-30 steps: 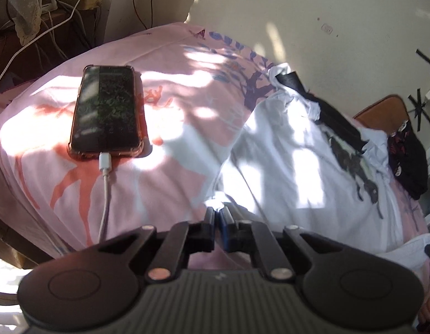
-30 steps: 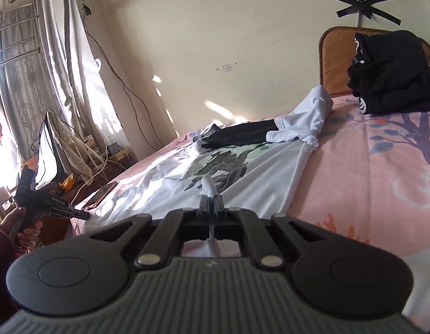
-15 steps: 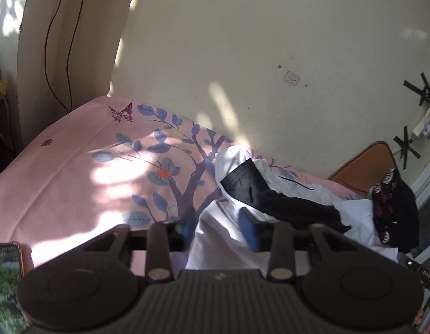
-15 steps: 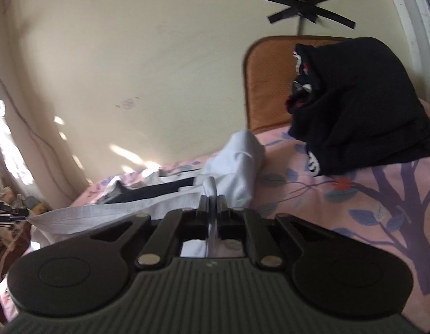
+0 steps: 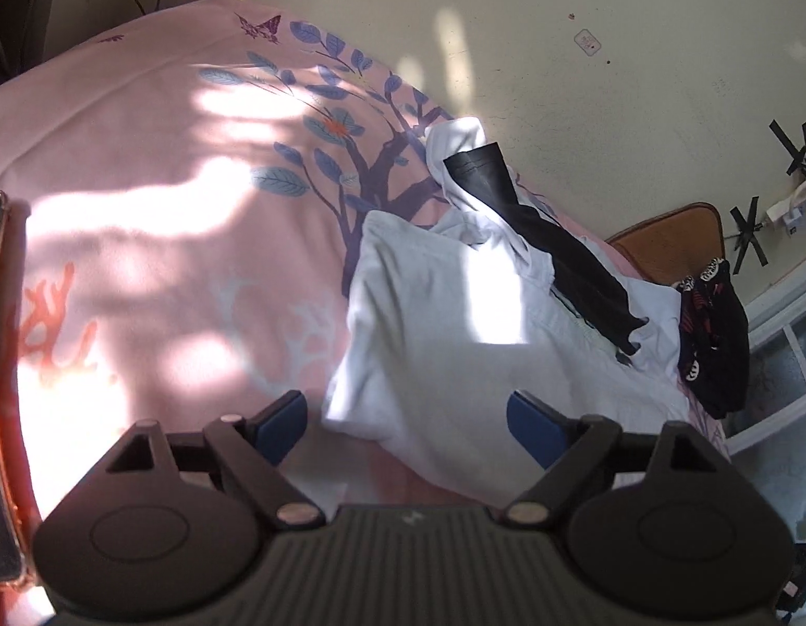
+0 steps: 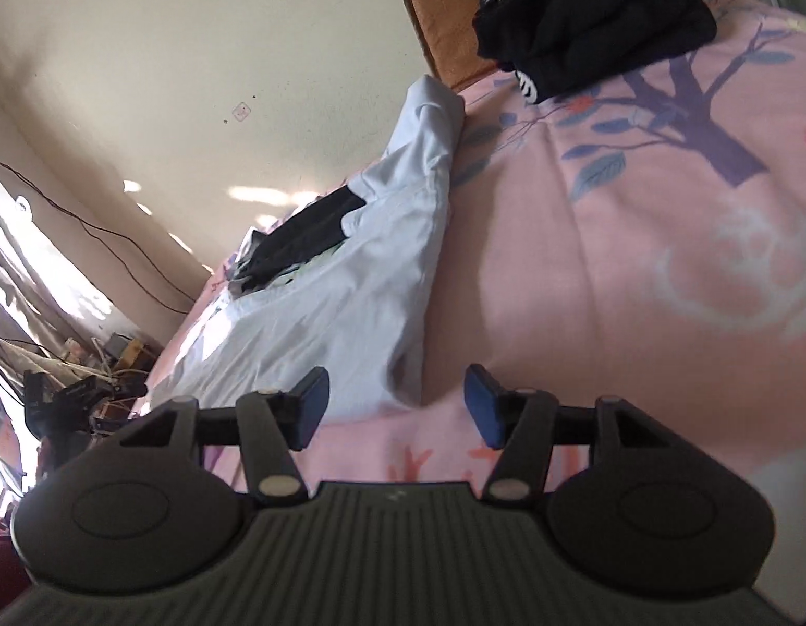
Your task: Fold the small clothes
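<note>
Both your grippers are wide apart now; one second ago each one pinched the white shirt.

Your left gripper (image 5: 405,420) and right gripper (image 6: 398,399) hold nothing. One white shirt (image 5: 455,323) lies folded over on the pink bedsheet (image 5: 158,219), one black garment (image 5: 538,240) across it.

A white T-shirt (image 5: 444,323) with black sleeves (image 5: 554,240) is lying folded over on a pink floral bedsheet (image 5: 168,198), plain side showing, wrinkled, its sleeves bunching toward the wall. A black garment (image 6: 585,15) is sitting folded near the headboard.
</note>
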Action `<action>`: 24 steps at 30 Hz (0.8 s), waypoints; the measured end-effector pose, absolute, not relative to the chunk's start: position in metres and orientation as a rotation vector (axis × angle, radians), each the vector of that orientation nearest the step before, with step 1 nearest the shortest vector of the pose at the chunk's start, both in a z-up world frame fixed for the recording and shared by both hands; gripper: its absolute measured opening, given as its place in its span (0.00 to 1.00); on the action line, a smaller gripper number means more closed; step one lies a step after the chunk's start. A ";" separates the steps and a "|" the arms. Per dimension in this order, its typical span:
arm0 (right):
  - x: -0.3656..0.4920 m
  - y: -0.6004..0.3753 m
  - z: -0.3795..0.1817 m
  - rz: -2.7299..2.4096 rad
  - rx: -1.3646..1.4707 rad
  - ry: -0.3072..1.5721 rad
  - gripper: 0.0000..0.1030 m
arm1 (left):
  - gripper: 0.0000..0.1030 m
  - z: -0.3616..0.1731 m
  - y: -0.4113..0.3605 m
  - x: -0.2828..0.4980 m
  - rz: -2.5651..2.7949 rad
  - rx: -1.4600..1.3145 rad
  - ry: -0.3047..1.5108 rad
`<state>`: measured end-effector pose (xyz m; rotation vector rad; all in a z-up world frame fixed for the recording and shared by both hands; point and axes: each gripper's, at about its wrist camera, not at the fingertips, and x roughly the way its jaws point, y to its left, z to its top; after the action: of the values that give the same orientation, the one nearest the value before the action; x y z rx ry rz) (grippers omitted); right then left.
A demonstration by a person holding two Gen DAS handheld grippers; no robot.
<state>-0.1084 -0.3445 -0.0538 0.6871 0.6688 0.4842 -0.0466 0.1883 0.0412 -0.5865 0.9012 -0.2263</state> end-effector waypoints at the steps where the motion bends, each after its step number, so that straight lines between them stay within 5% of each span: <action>1: -0.103 -0.339 -0.055 0.500 0.697 0.675 0.59 | 0.84 0.041 0.184 -0.044 -0.232 -0.589 0.893; 2: -0.096 -0.330 -0.054 0.501 0.696 0.668 0.58 | 0.77 0.041 0.178 -0.041 -0.227 -0.574 0.884; 3: -0.088 -0.322 -0.052 0.493 0.682 0.671 0.56 | 0.54 0.041 0.171 -0.037 -0.234 -0.551 0.884; 4: -0.080 -0.315 -0.052 0.478 0.659 0.689 0.35 | 0.18 0.040 0.165 -0.032 -0.244 -0.538 0.898; 5: -0.072 -0.309 -0.053 0.461 0.643 0.718 0.11 | 0.08 0.035 0.158 -0.026 -0.242 -0.536 0.936; 15: -0.125 -0.351 -0.008 0.382 0.423 0.680 0.10 | 0.08 0.102 0.132 -0.085 -0.305 -0.379 0.920; 19: -0.142 -0.365 -0.010 0.395 0.378 0.750 0.10 | 0.10 0.081 0.107 -0.107 -0.329 -0.322 1.043; 22: -0.138 -0.367 -0.017 0.361 0.305 0.777 0.21 | 0.19 0.053 0.110 -0.109 -0.305 -0.288 1.095; 24: -0.132 -0.377 -0.009 0.286 0.302 0.709 0.44 | 0.34 0.059 0.127 -0.108 -0.287 -0.346 1.030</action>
<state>-0.1322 -0.3772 -0.0093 0.3020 0.7089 0.2862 -0.1085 0.1273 0.0588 -0.3458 1.0304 -0.2866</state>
